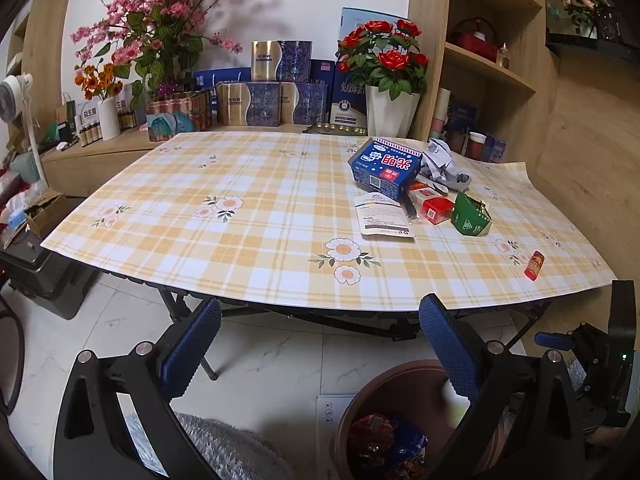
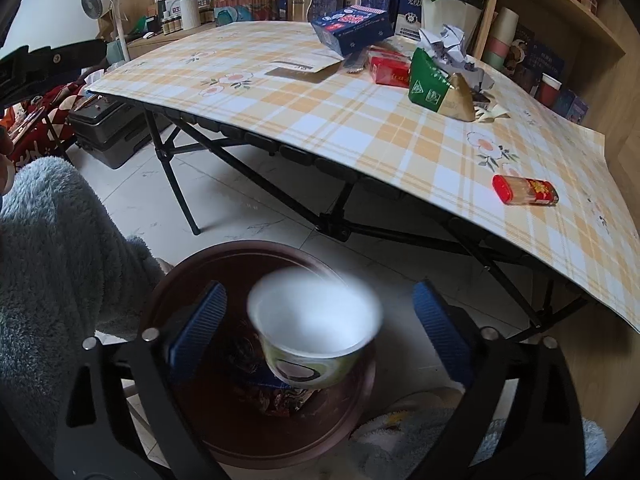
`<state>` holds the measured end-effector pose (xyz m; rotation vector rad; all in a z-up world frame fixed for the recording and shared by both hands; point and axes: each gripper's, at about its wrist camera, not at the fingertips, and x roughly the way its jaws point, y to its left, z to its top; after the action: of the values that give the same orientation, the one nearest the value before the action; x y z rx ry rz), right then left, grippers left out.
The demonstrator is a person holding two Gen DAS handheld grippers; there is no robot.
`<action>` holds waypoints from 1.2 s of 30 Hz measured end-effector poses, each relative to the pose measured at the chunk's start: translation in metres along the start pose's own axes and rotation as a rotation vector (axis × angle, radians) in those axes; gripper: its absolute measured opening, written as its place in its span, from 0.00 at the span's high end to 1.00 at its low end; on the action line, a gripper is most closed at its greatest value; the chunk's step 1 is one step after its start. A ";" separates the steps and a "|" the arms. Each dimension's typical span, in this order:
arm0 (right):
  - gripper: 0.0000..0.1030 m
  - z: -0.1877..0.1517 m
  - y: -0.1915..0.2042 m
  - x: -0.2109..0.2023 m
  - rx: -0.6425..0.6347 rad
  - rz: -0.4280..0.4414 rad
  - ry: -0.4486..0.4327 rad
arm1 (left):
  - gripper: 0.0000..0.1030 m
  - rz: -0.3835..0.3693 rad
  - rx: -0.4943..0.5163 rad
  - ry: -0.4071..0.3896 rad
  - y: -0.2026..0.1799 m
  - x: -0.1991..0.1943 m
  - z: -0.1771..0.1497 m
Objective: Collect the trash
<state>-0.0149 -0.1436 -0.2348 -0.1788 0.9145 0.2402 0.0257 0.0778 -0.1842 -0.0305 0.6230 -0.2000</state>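
Note:
My right gripper point(image 2: 320, 292) stands open over a brown bin point(image 2: 192, 272) on the floor. A blurred white paper cup point(image 2: 316, 320) hangs between its blue pads without touching them, above wrappers in the bin. My left gripper point(image 1: 320, 308) is open and empty, in front of the table edge, with the bin point(image 1: 384, 376) at its lower right. On the checked table lie a blue box point(image 1: 386, 168), crumpled paper point(image 1: 440, 160), a white pouch point(image 1: 384, 216), a red pack point(image 1: 434, 206), a green carton point(image 1: 470, 214) and a small red bottle point(image 1: 535, 265).
The folding table point(image 1: 240, 220) has black legs over a white tiled floor. Flower pots point(image 1: 390, 114) and gift boxes point(image 1: 264, 104) stand behind it, wooden shelves point(image 1: 488, 68) to the right. A black case point(image 2: 108, 132) sits on the floor at left. A fluffy grey sleeve point(image 2: 60, 240) is close by.

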 end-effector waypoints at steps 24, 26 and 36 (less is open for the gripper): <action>0.06 0.006 -0.059 -0.046 0.281 -0.041 -0.261 | 0.06 -0.038 0.027 0.012 -0.007 0.000 -0.003; 0.06 0.004 -0.066 -0.048 0.316 -0.024 -0.268 | 0.06 -0.033 0.036 0.015 -0.009 0.000 -0.003; 0.06 0.006 -0.061 -0.042 0.272 -0.138 -0.195 | 0.06 -0.016 0.053 0.031 -0.012 0.003 -0.003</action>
<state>-0.0173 -0.2063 -0.1946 0.0334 0.7288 0.0038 0.0246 0.0658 -0.1875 0.0187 0.6483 -0.2328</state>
